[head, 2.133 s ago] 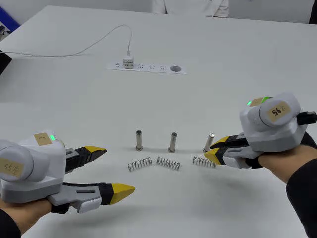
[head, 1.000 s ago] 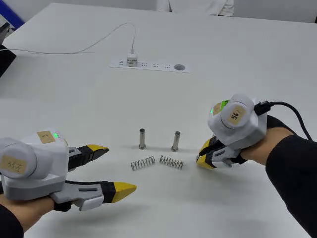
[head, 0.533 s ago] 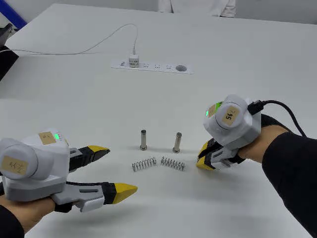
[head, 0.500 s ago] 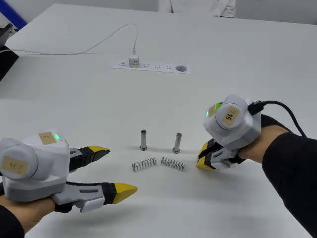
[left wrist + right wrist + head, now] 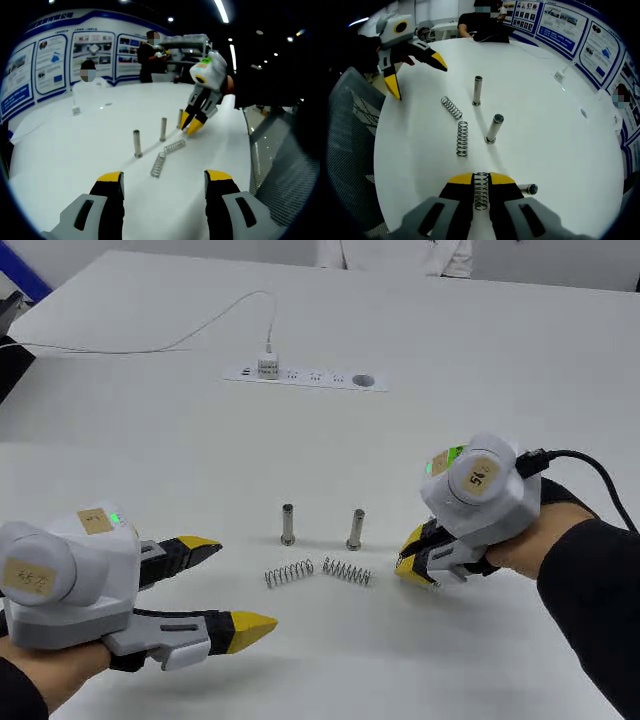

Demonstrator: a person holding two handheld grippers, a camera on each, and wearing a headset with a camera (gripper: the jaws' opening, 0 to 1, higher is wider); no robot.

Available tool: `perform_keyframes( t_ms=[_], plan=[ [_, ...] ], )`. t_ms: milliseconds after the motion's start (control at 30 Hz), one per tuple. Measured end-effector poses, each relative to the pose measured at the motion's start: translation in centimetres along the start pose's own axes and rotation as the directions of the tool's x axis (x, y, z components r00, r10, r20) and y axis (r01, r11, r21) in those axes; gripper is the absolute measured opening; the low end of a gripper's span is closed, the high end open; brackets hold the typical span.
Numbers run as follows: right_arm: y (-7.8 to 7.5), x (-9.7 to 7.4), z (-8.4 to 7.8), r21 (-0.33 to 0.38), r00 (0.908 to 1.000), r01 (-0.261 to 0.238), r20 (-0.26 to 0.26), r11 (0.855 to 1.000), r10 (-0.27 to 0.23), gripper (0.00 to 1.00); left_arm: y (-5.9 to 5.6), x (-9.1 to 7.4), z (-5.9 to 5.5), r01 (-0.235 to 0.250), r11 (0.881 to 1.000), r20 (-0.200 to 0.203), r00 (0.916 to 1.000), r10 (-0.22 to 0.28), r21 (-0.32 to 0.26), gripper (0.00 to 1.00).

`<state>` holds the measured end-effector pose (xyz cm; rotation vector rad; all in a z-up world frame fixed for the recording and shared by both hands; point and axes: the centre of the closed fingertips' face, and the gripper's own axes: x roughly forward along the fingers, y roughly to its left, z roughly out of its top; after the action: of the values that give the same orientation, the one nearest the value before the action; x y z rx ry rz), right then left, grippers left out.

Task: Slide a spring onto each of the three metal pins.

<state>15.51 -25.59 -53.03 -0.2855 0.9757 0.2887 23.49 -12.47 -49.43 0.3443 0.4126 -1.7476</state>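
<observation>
The right gripper is pinching a coil spring between its yellow-tipped jaws, which are standing almost closed. In the right gripper view the spring is running lengthwise along the narrow gap, and in the head view the tips are angling down at the white table. Just beside this gripper's right-hand jaw the third metal pin is showing its round head; whether it is standing straight or leaning I cannot tell. Ahead of the same jaws the near pin and the far pin are standing upright, while the near spring and the far spring are lying flat just to their left. The left gripper is hovering with its jaws spread wide, gripping nothing, and both loose springs are lying ahead of its tips, nearer to it than the pins. Well beyond both grippers a power strip is lying with a white cable trailing from it.
</observation>
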Motion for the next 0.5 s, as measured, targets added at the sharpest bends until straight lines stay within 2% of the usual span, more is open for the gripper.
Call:
perform_keyframes(
  t_ms=[500],
  plan=[
    [0.2,-1.4,0.3,0.072,0.9970,0.030,0.069,0.997,-0.035,0.12,-1.1,0.9,1.0,0.031,0.999,0.010,0.9995,-0.032,0.021,0.62]
  ],
)
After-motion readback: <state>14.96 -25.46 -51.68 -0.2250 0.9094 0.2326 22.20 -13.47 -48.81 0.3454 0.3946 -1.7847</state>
